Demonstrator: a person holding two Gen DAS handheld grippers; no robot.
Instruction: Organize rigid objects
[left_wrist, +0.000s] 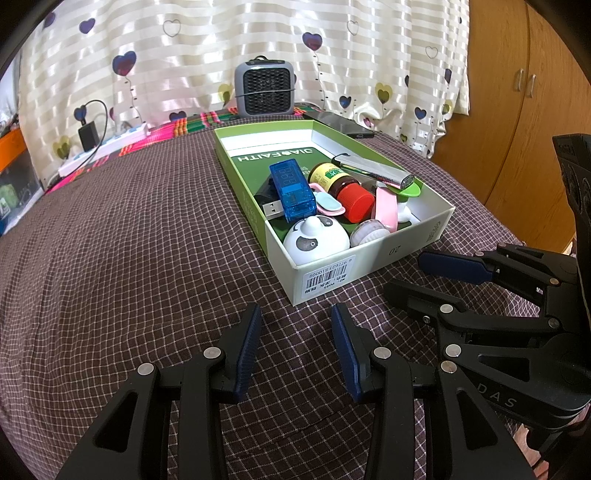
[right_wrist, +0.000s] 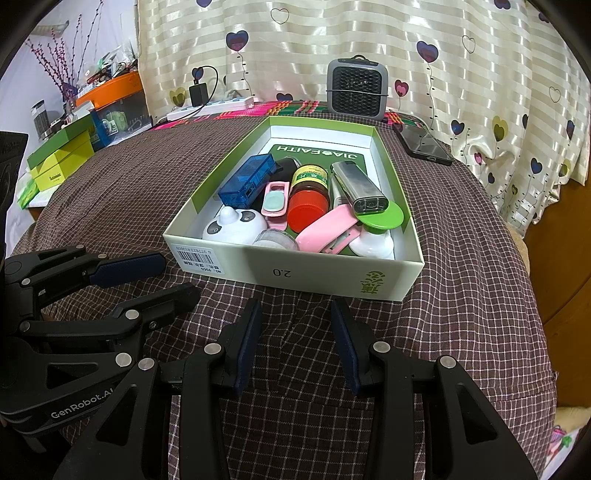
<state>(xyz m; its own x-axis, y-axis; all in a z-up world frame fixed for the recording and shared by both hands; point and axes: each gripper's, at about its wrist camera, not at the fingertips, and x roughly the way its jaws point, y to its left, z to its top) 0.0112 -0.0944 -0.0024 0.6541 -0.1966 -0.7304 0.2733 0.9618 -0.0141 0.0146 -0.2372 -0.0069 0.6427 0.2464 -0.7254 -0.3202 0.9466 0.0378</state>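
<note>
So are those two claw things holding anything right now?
No. The left gripper and right gripper are both open and empty above the cloth, short of the box.

box (left_wrist: 373, 269) of small objects on cloth (left_wrist: 129, 240)

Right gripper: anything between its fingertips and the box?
Nothing. In the right wrist view only bare checked cloth separates the right gripper from the near wall of the box. The left gripper sits off to the side, out of that stretch.
</note>
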